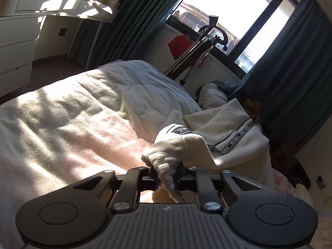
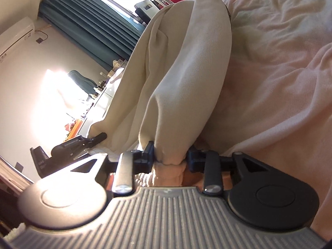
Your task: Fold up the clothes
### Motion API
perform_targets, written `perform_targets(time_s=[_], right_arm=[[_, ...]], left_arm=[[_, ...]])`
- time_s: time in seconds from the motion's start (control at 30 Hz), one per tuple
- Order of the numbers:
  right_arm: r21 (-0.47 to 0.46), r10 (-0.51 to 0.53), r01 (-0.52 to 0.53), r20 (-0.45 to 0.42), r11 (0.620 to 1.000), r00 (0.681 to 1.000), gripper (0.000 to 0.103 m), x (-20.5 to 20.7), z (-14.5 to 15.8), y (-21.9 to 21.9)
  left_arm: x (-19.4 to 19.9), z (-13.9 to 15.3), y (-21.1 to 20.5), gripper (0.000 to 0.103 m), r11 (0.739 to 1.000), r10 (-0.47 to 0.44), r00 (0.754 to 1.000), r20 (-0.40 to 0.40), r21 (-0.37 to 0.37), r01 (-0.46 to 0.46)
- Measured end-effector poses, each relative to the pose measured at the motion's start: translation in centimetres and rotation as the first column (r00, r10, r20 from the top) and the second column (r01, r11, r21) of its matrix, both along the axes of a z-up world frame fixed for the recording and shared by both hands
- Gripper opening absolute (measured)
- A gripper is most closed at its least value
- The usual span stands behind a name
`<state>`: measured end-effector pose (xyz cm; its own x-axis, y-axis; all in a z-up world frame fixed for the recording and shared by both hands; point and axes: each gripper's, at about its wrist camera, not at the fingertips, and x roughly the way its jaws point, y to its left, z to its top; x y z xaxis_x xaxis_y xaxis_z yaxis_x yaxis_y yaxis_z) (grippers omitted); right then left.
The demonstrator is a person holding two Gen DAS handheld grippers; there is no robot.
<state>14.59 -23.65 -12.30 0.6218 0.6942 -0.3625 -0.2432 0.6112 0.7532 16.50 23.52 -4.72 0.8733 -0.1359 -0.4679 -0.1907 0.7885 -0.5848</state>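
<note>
You're pinching the cream garment (image 1: pixel 224 137) with both claws above the bed (image 1: pixel 72 124): left claw (image 1: pixel 167 179) gripping the ribbed cuff, right claw (image 2: pixel 171 157) clamping bunched fabric. Thin cuff bite risks slipping under tension.

One cream garment (image 1: pixel 228 137), two grippers, one pink bed cover (image 1: pixel 72 124), one exercise bike (image 1: pixel 207 39).

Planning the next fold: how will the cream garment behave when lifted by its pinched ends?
Probably floppy: the garment sags in loose folds from the right gripper. Likely light for its size. The ribbed cuff in the left gripper looks grippy, unlikely to slip.
</note>
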Motion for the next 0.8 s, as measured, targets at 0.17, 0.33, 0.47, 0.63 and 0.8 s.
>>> perform_targets(time_s=[0.17,0.33,0.47,0.63,0.8], right_arm=[[-0.009,0.003,-0.002,0.146,1.000,0.989,0.022,-2.2,3.5,1.4],[0.044,0.066,-0.078,0.232,0.996,0.971,0.021,-3.8,6.8,5.0],[0.110,0.113,-0.146,0.264,0.983,0.958,0.020,-4.0,8.2,9.6],[0.134,0.222,-0.267,0.281,0.954,0.934,0.016,-2.9,7.9,16.8],[0.049,0.305,-0.324,0.231,0.945,0.924,0.012,-1.2,4.3,22.2]], left_arm=[[-0.4,4.5,2.0,0.013,0.990,0.026,0.996,0.088,-0.140,-0.014],[0.1,9.8,4.9,0.013,0.999,0.032,0.992,0.124,-0.022,-0.029],[1.7,12.9,8.8,0.013,0.997,0.052,0.987,0.153,0.055,-0.061],[5.2,13.0,14.5,0.013,0.986,0.113,0.985,0.132,0.106,-0.127],[9.2,6.4,18.0,0.013,0.973,0.152,0.988,-0.016,0.180,-0.147]])
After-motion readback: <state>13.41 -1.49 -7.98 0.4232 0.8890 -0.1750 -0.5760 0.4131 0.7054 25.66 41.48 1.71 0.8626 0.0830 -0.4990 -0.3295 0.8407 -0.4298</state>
